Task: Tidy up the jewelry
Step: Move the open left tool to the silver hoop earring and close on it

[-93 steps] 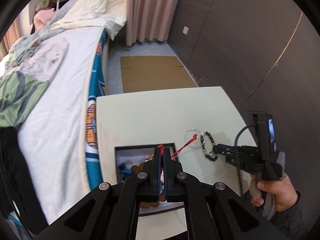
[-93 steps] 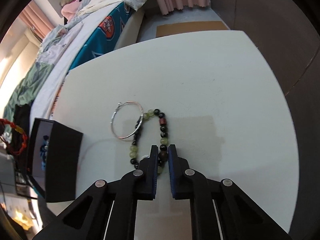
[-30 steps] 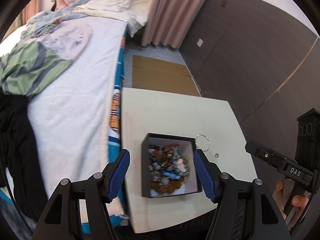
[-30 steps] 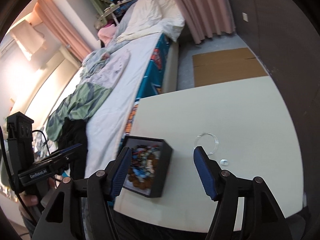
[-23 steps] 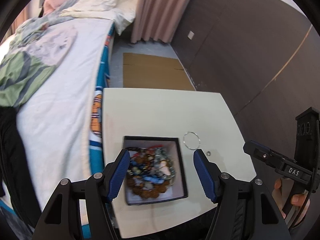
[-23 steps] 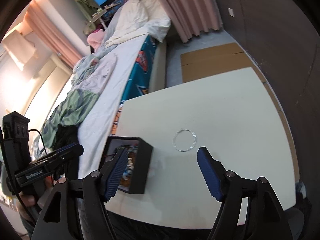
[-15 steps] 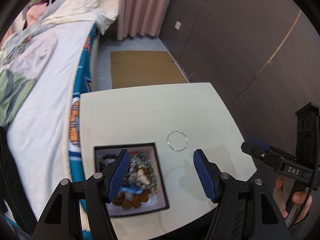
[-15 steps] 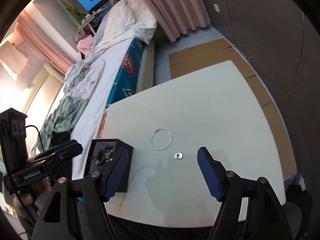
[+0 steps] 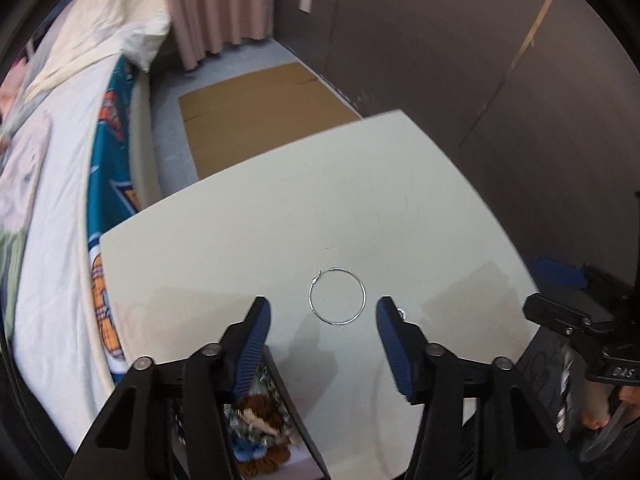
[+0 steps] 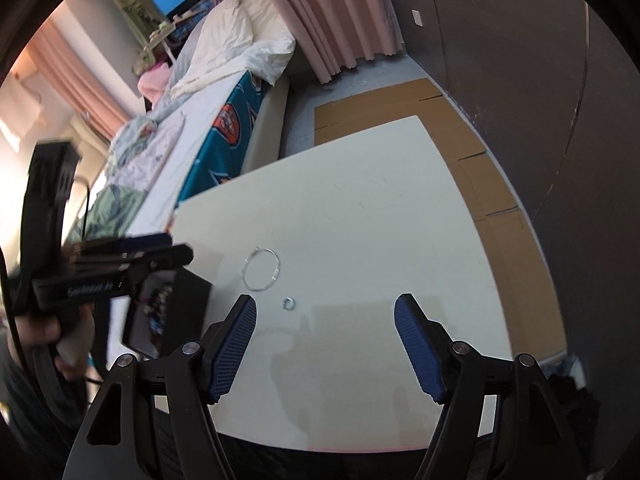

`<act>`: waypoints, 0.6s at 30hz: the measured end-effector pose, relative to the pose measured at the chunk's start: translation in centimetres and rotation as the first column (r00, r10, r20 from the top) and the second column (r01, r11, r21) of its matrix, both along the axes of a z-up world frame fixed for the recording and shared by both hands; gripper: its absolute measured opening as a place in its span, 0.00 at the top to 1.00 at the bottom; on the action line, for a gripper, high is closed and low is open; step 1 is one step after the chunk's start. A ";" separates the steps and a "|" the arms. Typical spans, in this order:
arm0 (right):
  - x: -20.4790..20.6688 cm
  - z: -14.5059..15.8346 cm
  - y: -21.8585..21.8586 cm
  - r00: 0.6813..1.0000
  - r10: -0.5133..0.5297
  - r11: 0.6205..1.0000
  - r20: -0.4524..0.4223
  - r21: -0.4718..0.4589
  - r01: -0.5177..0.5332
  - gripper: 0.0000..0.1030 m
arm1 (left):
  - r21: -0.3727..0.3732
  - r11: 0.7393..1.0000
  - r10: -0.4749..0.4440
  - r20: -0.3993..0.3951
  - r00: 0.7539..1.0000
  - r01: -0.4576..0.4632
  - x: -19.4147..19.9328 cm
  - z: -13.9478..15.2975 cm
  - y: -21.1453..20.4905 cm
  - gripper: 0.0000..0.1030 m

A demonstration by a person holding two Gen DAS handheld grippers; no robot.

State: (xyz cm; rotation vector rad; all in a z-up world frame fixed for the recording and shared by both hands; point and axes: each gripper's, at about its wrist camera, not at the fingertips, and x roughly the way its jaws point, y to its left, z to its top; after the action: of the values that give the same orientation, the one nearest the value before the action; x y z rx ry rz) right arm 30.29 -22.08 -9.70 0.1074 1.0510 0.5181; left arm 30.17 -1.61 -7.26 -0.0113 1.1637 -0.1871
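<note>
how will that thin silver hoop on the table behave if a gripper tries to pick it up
The silver hoop is thin wire lying flat on the smooth table, so it will probably slide rather than lift. It looks light and likely bends under a hard pinch. The open left gripper hangs nearest.

Unmade bed (image 10: pixel 192 128), pink curtains (image 10: pixel 332 12), dark wall (image 9: pixel 460 60)

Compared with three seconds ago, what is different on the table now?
The beaded bracelet and red cord are gone from the table; both went into the black jewelry box. The left gripper and right gripper have opened. The silver hoop and small ring stayed.
</note>
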 end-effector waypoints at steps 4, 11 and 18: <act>0.0 -0.9 -0.8 1.000 -0.017 0.999 0.005 -0.035 0.017 0.30 | 0.066 0.996 -0.065 -0.027 0.998 0.066 1.2 -1.6 -1.1 0.63; 0.3 -2.4 -2.2 0.999 -0.052 0.996 -0.008 -0.076 0.051 0.30 | 0.142 0.977 -0.148 -0.090 0.985 0.160 2.8 -4.4 -2.4 0.76; 0.7 -3.7 -3.1 0.997 -0.069 0.994 -0.031 -0.088 0.066 0.30 | 0.166 0.964 -0.182 -0.144 0.973 0.206 3.9 -6.4 -2.9 0.82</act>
State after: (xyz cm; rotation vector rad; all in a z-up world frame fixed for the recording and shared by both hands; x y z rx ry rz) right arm 30.95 -25.14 -13.39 0.0751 1.0973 0.4101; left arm 34.10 -4.53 -13.67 0.2553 1.3067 -0.2569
